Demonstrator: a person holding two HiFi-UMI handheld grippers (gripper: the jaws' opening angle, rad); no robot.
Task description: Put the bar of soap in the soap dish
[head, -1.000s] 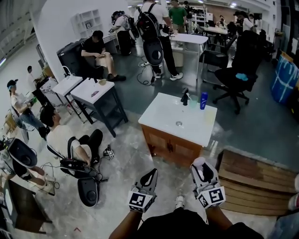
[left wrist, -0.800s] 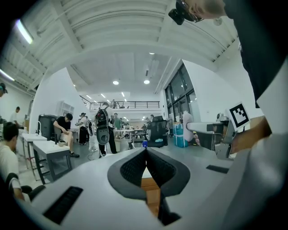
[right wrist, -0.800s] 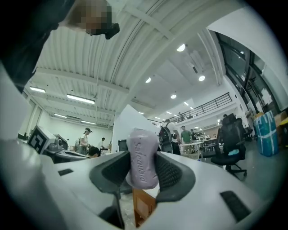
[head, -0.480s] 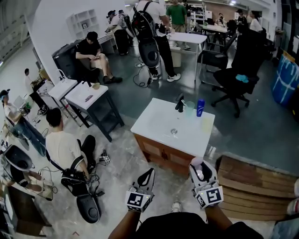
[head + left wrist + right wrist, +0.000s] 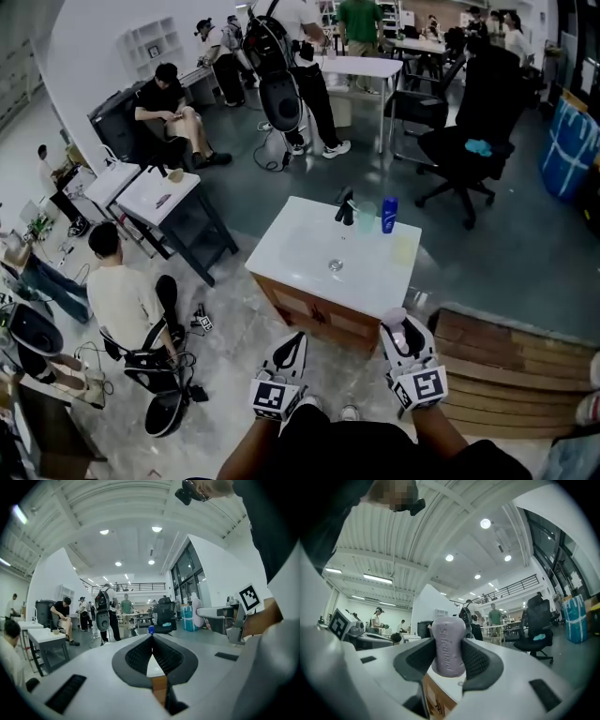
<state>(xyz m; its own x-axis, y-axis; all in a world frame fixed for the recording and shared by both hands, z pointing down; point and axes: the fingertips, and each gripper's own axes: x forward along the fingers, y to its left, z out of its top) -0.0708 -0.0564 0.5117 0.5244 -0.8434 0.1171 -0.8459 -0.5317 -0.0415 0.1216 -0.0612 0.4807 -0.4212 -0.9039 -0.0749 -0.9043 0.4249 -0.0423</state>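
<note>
Carrying the soap in, not placing yet. Both grippers hang short of the near edge of the white vanity top [image 5: 291, 246], neither over it.

Layout on that top:
- The basin sits mid-top, with its drain [image 5: 335, 265] in the middle.
- A black faucet [image 5: 345, 206] is at the far edge, with a clear cup [image 5: 366, 217] just beside it.
- A blue bottle [image 5: 389, 215] comes next, toward the far right corner.
- A pale yellow patch near the right edge, in front of the bottle, I read as the soap dish [image 5: 403, 247]. It's too small to judge rim or depth.

Right gripper [image 5: 401, 330]: clenched on the bar of soap [image 5: 448, 641]. The bar is purple and stands on end between the pads, its top sticking out past the tips. The grip looks central.

Left gripper [image 5: 152, 641]: jaws pressed together at the tips, nothing between them. Idle.

How I'd run it:
- Come in over the near right corner and approach the dish from the front. Bottle and cup stand near it and look tippy.
- The bar is upright and the dish looks flat, so roll the wrist to lay the long side down before release.
- Lower until the bar bears on the dish, then open. A drop from height could bounce it into the basin.
- Soap is slick, so don't ease the grip early.
- The left gripper can hold off, or steady the dish if it slides.
</note>
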